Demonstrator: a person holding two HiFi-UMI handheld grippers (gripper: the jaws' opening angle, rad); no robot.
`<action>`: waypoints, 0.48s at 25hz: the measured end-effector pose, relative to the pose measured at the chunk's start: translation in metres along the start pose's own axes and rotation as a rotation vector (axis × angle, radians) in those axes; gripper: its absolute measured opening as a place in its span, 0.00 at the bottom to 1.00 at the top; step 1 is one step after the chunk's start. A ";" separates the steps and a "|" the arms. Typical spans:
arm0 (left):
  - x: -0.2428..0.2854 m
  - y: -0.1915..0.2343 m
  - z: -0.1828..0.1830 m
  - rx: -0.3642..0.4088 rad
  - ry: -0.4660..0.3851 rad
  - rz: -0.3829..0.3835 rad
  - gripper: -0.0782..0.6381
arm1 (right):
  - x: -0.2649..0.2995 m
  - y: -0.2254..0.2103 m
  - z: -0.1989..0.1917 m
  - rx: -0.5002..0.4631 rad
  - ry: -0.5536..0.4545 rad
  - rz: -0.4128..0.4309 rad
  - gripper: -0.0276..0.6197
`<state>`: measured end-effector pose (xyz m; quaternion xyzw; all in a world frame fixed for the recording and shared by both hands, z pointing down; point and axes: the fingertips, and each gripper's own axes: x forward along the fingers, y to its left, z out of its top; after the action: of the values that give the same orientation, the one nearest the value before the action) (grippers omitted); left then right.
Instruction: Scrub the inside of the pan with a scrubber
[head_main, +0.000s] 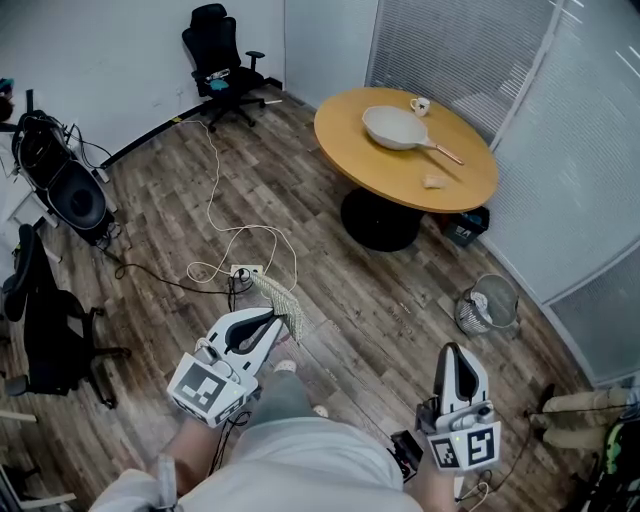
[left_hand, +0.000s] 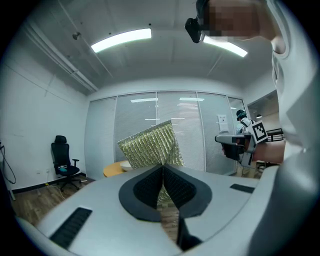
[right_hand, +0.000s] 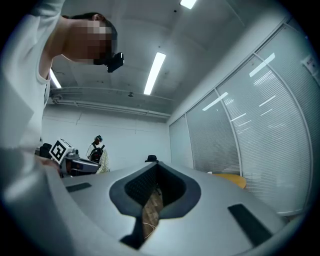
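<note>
Head view: left gripper (head_main: 278, 318), closest in, pinches the scrubber (head_main: 281, 299). The pan (head_main: 397, 128) sits on the table (head_main: 470, 180), well ahead of both tools.
Left gripper view: only the mesh edge is clamped.
Right gripper view: right gripper (right_hand: 156, 182) pressed together, empty.
Risk: the thin hold may slip under scrubbing, and an unsteadied pan may slide.

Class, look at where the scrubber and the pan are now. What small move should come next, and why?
Probably step toward the round table: the left gripper is shut on the scrubber, but the pan lies on that table, far ahead and likely out of reach.
</note>
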<state>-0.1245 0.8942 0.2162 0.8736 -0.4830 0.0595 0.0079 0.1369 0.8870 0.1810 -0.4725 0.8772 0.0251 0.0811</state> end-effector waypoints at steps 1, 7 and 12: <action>0.001 0.000 0.000 0.000 0.000 0.002 0.13 | 0.000 -0.002 0.000 0.004 -0.002 -0.004 0.07; 0.009 0.002 0.005 0.006 -0.008 0.006 0.13 | 0.004 -0.016 0.001 0.024 -0.022 -0.035 0.07; 0.022 0.012 0.012 0.009 -0.010 0.004 0.13 | 0.014 -0.022 -0.003 0.034 -0.015 -0.031 0.07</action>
<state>-0.1215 0.8686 0.2061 0.8730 -0.4844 0.0574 0.0015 0.1469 0.8628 0.1824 -0.4844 0.8695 0.0124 0.0963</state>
